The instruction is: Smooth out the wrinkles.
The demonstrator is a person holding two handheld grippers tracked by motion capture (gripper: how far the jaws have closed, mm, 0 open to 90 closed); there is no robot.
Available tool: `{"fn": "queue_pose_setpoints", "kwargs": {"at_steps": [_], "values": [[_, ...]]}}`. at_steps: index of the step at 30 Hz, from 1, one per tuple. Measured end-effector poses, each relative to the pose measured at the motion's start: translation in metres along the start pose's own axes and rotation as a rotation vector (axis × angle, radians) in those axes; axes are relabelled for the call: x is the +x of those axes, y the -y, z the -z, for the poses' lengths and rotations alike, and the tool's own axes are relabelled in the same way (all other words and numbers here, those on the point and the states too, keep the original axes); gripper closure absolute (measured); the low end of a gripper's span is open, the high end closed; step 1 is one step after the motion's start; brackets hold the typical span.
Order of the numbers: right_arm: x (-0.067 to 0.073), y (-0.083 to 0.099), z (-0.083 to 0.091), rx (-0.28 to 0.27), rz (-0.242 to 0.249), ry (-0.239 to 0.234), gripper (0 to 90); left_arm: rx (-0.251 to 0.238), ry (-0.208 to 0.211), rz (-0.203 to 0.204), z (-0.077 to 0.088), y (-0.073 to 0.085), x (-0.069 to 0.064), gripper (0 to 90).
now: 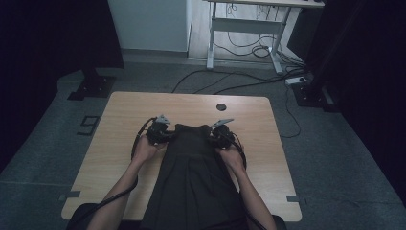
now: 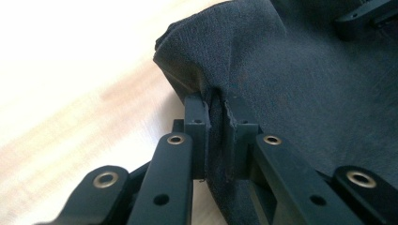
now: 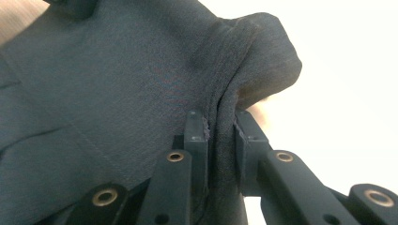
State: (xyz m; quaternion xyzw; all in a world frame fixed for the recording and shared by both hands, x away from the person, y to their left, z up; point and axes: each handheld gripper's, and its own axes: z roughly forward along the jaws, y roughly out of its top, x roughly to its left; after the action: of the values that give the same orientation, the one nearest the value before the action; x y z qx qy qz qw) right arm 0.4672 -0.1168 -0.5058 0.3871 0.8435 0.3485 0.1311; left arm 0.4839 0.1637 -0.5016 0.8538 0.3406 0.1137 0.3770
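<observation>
The high view is showing the whole layout: a dark garment [image 1: 191, 172] is lying lengthwise down the middle of the worktop [image 1: 119, 120], its far edge short of the small round hole [image 1: 220, 107] in the worktop and its near end running off the worktop's near edge toward the person. From that view the left gripper [image 1: 160, 132] is sitting at the garment's far left corner and the right gripper [image 1: 219, 132] at its far right corner, but the contact itself is too small to read there. The gripper views are giving that detail. In the left gripper view, the left gripper [image 2: 217, 133] is pinching a raised fold of the garment [image 2: 300, 93] between nearly closed jaws, with the cloth's corner bulging up just beyond them over pale worktop [image 2: 70, 93]. In the right gripper view, the right gripper [image 3: 219, 136] is likewise clamping a ridge of the garment [image 3: 108, 93], the corner puffing out past the jaws. Both forearms are reaching forward from the worktop's near edge, one on each side of the garment, the left hand [image 1: 143, 149] and right hand [image 1: 232, 155] wrapping the gripper bodies and angling slightly inward toward the garment's far edge.
</observation>
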Motion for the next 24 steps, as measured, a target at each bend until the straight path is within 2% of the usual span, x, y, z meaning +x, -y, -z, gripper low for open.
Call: {"fn": "queue_pose_setpoints", "kwargs": {"at_steps": [5, 8, 13, 16, 18, 19, 21, 23, 24], "values": [[-0.005, -0.017, 0.019, -0.051, 0.015, 0.017, 78.1, -0.073, -0.026, -0.022, 0.013, -0.021, 0.002, 81.4], [-0.007, -0.03, 0.031, -0.07, 0.044, 0.05, 78.1, -0.125, -0.033, -0.035, 0.022, -0.036, 0.004, 81.6], [-0.01, -0.051, 0.051, -0.11, 0.079, 0.095, 78.3, -0.179, -0.072, -0.092, 0.04, -0.063, 0.001, 81.9], [-0.011, -0.064, 0.068, -0.163, 0.1, 0.114, 78.3, -0.24, -0.102, -0.124, 0.058, -0.08, -0.001, 82.1], [-0.009, -0.072, 0.085, -0.232, 0.109, 0.126, 78.3, -0.314, -0.111, -0.138, 0.072, -0.088, -0.004, 82.1], [-0.009, -0.074, 0.093, -0.267, 0.114, 0.127, 78.4, -0.333, -0.123, -0.157, 0.078, -0.09, -0.007, 82.1], [-0.005, -0.074, 0.105, -0.309, 0.122, 0.123, 78.4, -0.342, -0.146, -0.214, 0.085, -0.088, -0.016, 82.2], [-0.001, -0.069, 0.109, -0.317, 0.139, 0.122, 78.4, -0.333, -0.162, -0.255, 0.086, -0.079, -0.023, 82.2], [0.001, -0.064, 0.109, -0.314, 0.143, 0.116, 78.4, -0.335, -0.156, -0.258, 0.085, -0.073, -0.026, 82.2]]}}
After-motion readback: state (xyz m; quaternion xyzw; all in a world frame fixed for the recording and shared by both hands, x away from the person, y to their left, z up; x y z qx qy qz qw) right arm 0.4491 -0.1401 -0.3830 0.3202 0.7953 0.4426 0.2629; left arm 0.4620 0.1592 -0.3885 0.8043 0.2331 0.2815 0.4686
